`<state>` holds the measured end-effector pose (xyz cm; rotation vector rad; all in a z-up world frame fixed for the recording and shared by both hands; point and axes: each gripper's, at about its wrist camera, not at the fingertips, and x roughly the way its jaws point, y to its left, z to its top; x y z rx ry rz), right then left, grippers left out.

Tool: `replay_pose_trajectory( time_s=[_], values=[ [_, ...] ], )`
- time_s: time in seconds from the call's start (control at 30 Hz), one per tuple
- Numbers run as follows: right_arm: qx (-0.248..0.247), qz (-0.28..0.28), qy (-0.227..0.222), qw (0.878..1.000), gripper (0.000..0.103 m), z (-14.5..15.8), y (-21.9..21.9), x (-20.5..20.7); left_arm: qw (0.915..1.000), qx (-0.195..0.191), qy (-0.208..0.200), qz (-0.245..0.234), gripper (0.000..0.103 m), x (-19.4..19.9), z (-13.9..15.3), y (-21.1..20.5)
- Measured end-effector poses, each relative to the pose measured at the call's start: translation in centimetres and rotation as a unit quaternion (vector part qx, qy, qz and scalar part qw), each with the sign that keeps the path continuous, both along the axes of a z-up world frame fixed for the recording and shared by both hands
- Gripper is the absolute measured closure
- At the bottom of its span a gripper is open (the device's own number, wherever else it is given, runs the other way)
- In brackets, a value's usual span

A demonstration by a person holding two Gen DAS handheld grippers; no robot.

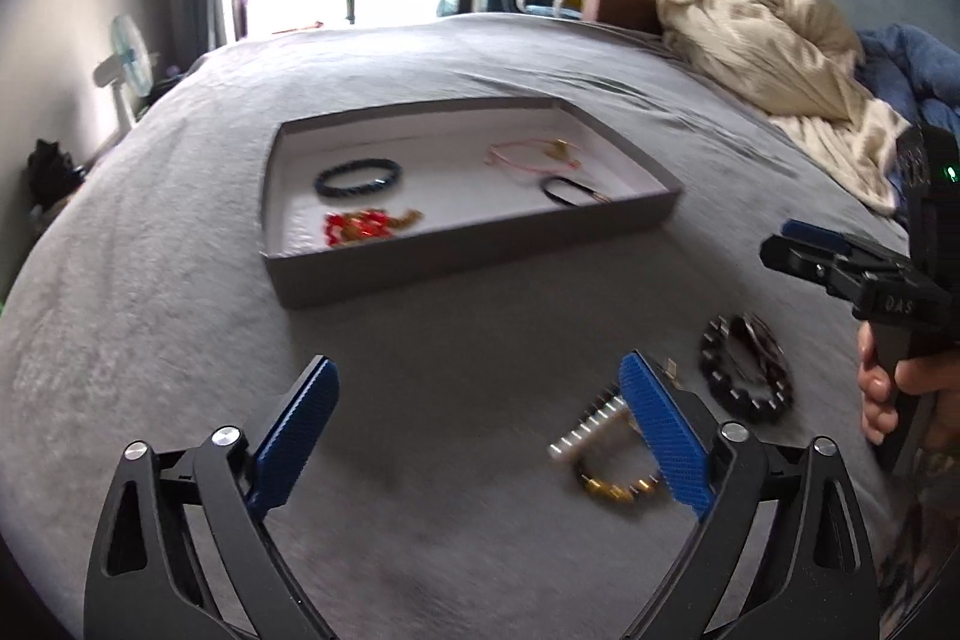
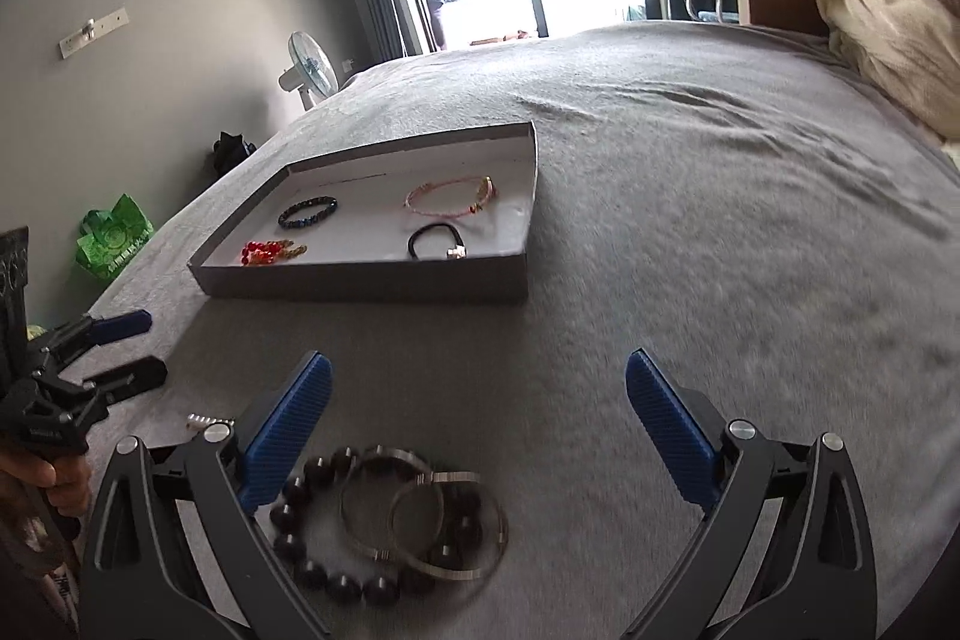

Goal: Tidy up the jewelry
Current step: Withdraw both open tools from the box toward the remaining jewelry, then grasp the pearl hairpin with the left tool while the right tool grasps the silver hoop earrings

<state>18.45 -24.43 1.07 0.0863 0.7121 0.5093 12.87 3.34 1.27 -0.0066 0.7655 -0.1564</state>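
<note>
Here, the left wrist view shows the left gripper [image 1: 477,382] with its fingers wide apart and empty above the grey bed [image 1: 150,280]. A pearl-and-gold bracelet [image 1: 600,451], which this view shows whole, lies just beside the right finger's inner face; I cannot tell whether they touch. Farther right lies a dark bead bracelet [image 1: 744,370], outside the fingers. The grey tray [image 1: 480,250] sits beyond, holding a blue bracelet [image 1: 358,177], red beads [image 1: 360,226], a pink cord [image 1: 528,156] and a black band [image 1: 567,192].

In the right wrist view, the right gripper [image 2: 480,382] is also spread wide and empty. Only here do two silver bangles [image 2: 423,517] show, overlapping the dark bead bracelet [image 2: 300,538] near the left finger.
</note>
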Motion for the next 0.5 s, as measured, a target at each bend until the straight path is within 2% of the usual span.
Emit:
replay_pose_trajectory(
  time_s=[0.03,0.2,0.33,0.43,0.5],
  values=[
    [0.003,-0.001,-0.001,1.0,0.006,0.0,-0.2,-0.4,1.0,0.001,0.0,-0.007,0.01,-0.2,-0.2,-0.3],
    [0.012,-0.002,-0.001,1.0,0.006,-0.4,-0.9,-2.0,0.9988,0.01,0.023,-0.042,0.038,-0.3,-1.2,-1.7],
    [0.014,0.002,0.004,1.0,0.006,-1.0,-1.0,-2.9,0.9973,0.015,0.028,-0.066,0.04,-0.3,-1.6,-2.6],
    [0.016,0.003,0.007,1.0,0.006,-1.2,-1.1,-3.4,0.9954,0.022,0.035,-0.086,0.047,-0.3,-2.2,-3.4],
    [0.015,0.005,0.008,1.0,0.006,-1.3,-1.1,-3.4,0.994,0.027,0.046,-0.095,0.063,-0.1,-2.7,-3.8]
  ],
)
